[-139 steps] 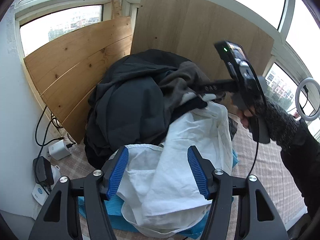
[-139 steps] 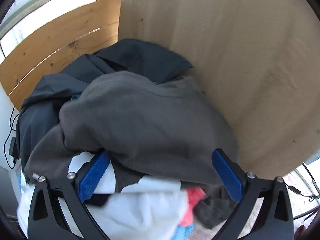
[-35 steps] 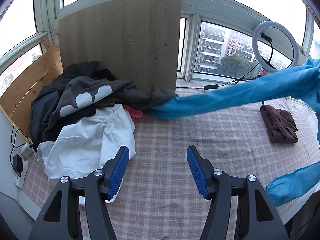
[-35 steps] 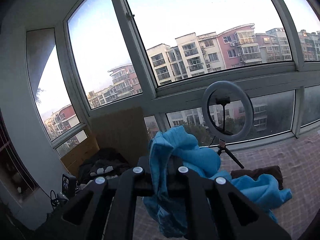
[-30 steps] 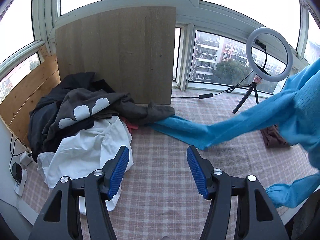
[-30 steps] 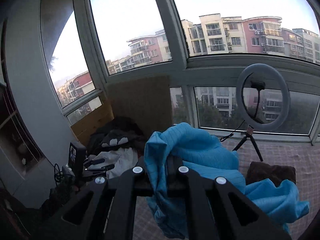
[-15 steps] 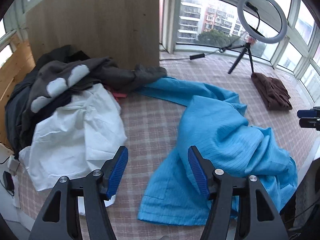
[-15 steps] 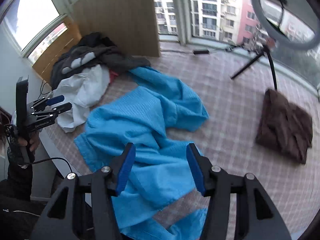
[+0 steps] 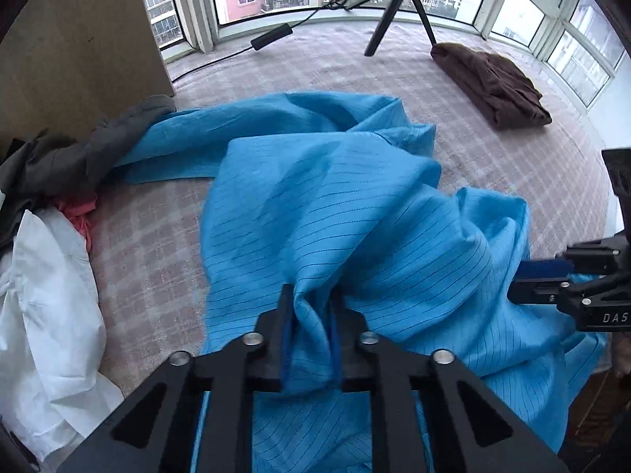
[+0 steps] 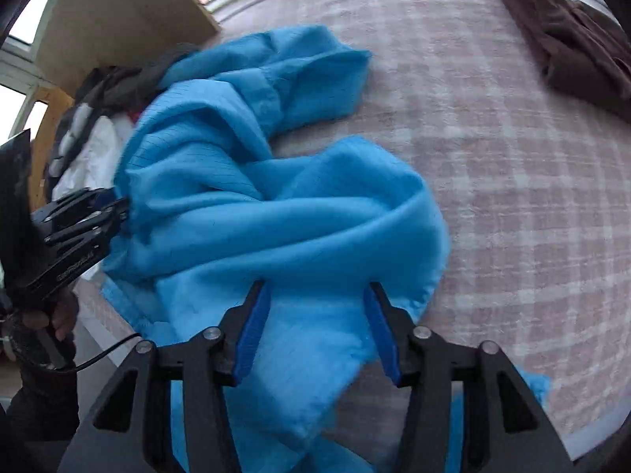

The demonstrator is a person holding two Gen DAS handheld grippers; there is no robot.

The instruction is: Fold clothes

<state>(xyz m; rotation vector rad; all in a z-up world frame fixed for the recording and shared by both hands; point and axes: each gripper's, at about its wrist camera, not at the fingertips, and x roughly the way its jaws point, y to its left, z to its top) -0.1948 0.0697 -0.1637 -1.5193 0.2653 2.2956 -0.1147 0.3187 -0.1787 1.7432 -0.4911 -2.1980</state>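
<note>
Plaid-covered bed (image 9: pixel 150 244) by a bay window is the work surface. Left gripper (image 9: pixel 311 333) is pinched tight on a bunched fold of the blue garment (image 9: pixel 355 213), fabric squeezed between its blue pads. Right gripper (image 10: pixel 317 329) has its jaws spread wide, hovering over the garment's near edge, gripping nothing. That blue garment lies crumpled mid-bed, one sleeve running toward the clothes pile (image 9: pixel 43 205) at the left by a wooden board (image 9: pixel 75 47). Brown garment (image 9: pixel 493 82) sits folded well apart, far right, near a tripod (image 9: pixel 398 12).
</note>
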